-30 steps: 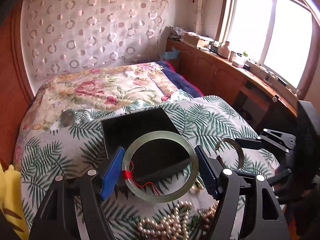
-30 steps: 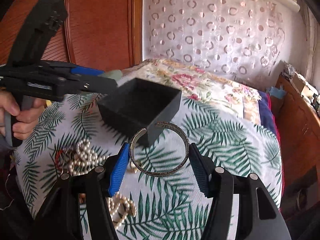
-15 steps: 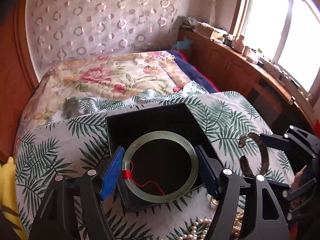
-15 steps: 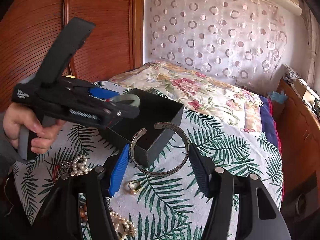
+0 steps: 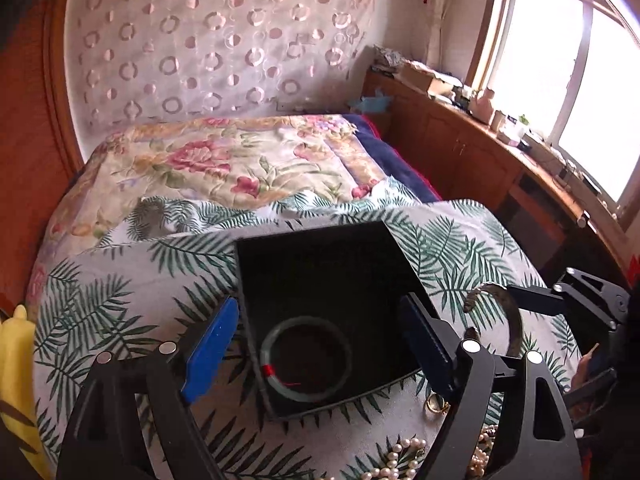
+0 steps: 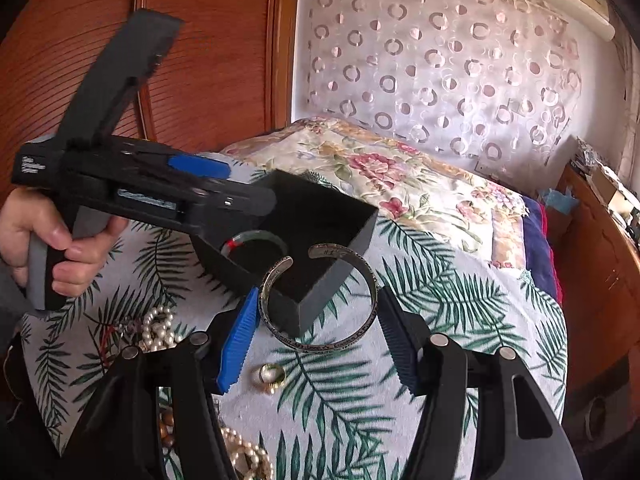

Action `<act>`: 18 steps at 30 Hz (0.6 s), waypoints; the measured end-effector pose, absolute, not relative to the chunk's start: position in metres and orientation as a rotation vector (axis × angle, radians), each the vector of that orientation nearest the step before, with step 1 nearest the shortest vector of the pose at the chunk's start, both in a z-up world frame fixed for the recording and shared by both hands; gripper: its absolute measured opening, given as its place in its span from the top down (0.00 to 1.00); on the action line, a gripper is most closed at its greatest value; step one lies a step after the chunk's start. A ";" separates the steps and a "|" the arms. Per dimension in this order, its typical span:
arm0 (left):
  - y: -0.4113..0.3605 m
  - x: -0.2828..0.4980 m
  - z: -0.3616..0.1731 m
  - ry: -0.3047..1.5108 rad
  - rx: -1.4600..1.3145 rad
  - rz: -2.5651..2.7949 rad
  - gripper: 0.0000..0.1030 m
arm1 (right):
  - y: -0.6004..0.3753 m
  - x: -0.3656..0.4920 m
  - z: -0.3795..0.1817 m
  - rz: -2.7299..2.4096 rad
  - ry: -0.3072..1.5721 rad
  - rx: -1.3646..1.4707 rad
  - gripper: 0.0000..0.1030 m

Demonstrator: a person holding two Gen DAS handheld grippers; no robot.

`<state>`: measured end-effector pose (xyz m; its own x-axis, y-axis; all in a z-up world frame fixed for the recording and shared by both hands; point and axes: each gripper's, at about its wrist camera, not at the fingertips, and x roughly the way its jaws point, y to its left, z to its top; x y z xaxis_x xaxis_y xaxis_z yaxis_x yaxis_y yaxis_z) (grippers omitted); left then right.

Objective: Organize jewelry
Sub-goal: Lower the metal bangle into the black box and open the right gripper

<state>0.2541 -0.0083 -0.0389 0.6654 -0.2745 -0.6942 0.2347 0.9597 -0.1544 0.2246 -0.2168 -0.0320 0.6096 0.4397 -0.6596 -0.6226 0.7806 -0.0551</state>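
A black open box (image 5: 320,256) stands on the palm-print cloth. A pale green jade bangle (image 5: 306,354) with a red thread lies flat on its floor; it also shows in the right wrist view (image 6: 260,237). My left gripper (image 5: 316,340) is open and empty, hovering over the box's near side, and shows in the right wrist view (image 6: 224,190). My right gripper (image 6: 316,332) is shut on a silver open cuff bracelet (image 6: 320,344), held just in front of the box's near corner (image 6: 304,320). The cuff also shows in the left wrist view (image 5: 504,320).
A gold ring (image 6: 272,376) lies on the cloth below the cuff. Pearl strands (image 6: 156,330) lie to the left and another pearl heap (image 5: 408,460) lies near the cloth's front edge. A floral quilt (image 5: 224,168) lies behind. A wooden cabinet (image 5: 472,152) runs along the right.
My left gripper has opened and let go of the jade bangle, which now lies in the box. My right gripper has carried the cuff closer to the box.
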 end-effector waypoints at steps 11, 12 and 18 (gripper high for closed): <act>0.047 0.224 -0.032 0.683 -0.055 -0.161 0.07 | -0.167 0.258 -0.043 0.668 0.700 -0.350 0.39; 0.051 0.221 -0.033 0.683 -0.054 -0.157 0.07 | -0.162 0.261 -0.045 0.668 0.708 -0.359 0.39; 0.070 0.202 -0.044 0.700 -0.067 -0.148 0.07 | -0.141 0.280 -0.057 0.659 0.778 -0.398 0.39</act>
